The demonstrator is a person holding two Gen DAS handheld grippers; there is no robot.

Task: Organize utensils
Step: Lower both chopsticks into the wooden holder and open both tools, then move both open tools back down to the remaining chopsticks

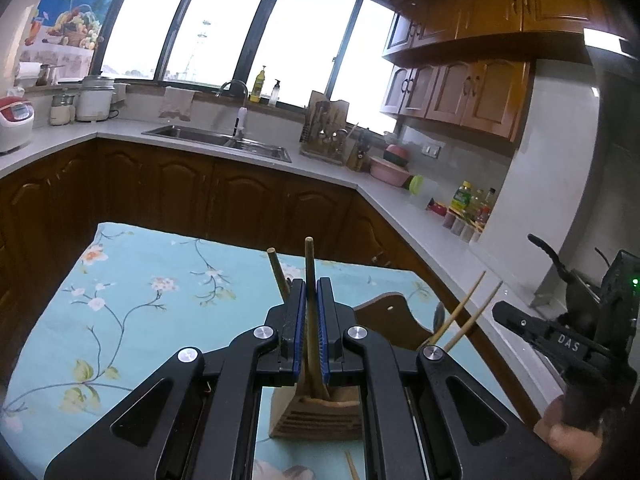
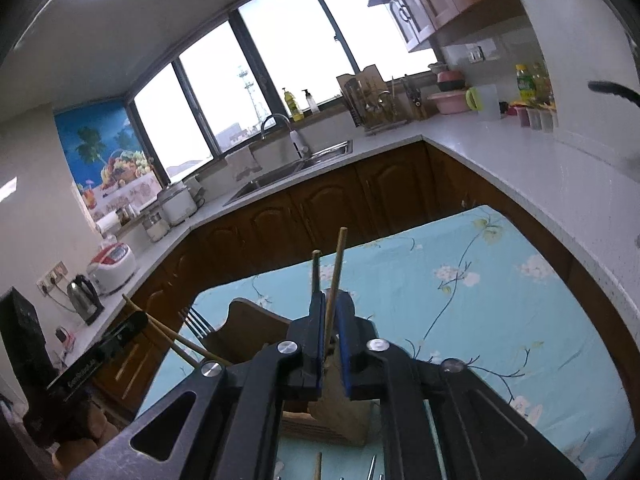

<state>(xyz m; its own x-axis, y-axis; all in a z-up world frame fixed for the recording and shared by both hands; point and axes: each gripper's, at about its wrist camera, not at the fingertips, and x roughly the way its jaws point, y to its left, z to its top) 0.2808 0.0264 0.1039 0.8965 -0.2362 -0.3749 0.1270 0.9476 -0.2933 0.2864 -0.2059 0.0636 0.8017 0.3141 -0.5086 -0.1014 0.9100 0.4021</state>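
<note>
A wooden utensil holder [image 1: 316,412] stands on the floral blue tablecloth [image 1: 132,300]. My left gripper [image 1: 311,284] is shut on a wooden chopstick [image 1: 309,264] whose lower end is in the holder; a second chopstick [image 1: 278,270] leans just left of it. My right gripper [image 2: 329,304] is shut on a chopstick [image 2: 338,264] above the same holder [image 2: 340,408], with another stick [image 2: 315,272] beside it. The right gripper also shows at the right edge of the left wrist view [image 1: 560,336]. Two more chopsticks [image 1: 466,312] and a fork [image 2: 196,322] stand in a rear compartment.
A brown wooden back panel [image 2: 248,332] rises behind the holder. Loose utensils lie on the cloth near the bottom edge [image 2: 318,468]. Kitchen counters [image 1: 320,168] with a sink [image 1: 224,140], a utensil rack [image 1: 326,136] and bottles surround the table.
</note>
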